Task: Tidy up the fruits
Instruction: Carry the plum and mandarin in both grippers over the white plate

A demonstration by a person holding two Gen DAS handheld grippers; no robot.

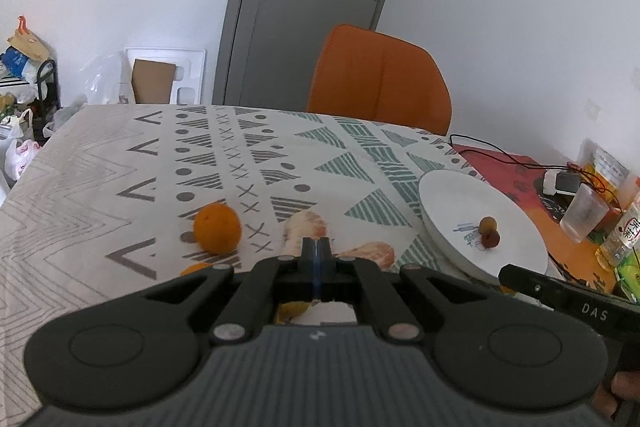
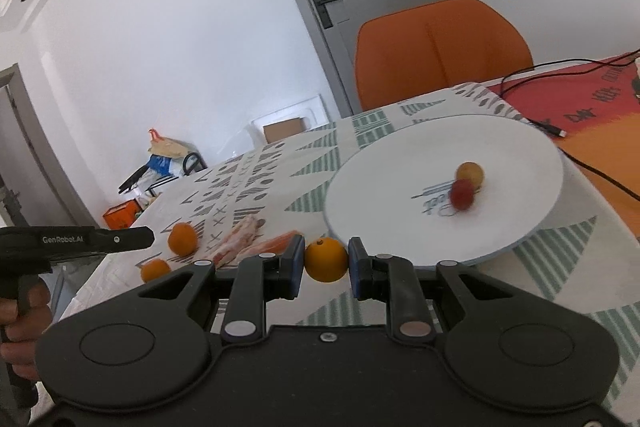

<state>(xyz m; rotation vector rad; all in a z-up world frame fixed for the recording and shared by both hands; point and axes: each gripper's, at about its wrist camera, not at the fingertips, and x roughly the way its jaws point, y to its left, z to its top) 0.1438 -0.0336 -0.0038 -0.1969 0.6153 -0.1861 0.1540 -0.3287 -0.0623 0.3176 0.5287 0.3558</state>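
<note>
My right gripper (image 2: 326,261) is shut on a small orange (image 2: 326,259) and holds it above the table just in front of the white plate (image 2: 384,211). Two small round fruits (image 2: 466,185) lie on that plate. My left gripper (image 1: 316,251) is shut and empty, above the patterned cloth. Beyond it lie an orange (image 1: 217,228), two peeled fruit pieces (image 1: 306,227) and a small orange (image 1: 195,269) partly hidden by the gripper. The plate (image 1: 452,203) with the two small fruits (image 1: 489,231) is to its right.
An orange chair (image 1: 380,79) stands behind the table. At the right are a red mat (image 1: 504,167), black cables (image 1: 484,147), a plastic cup (image 1: 582,213) and a bottle (image 1: 622,235). Bags and boxes sit on the floor at the left.
</note>
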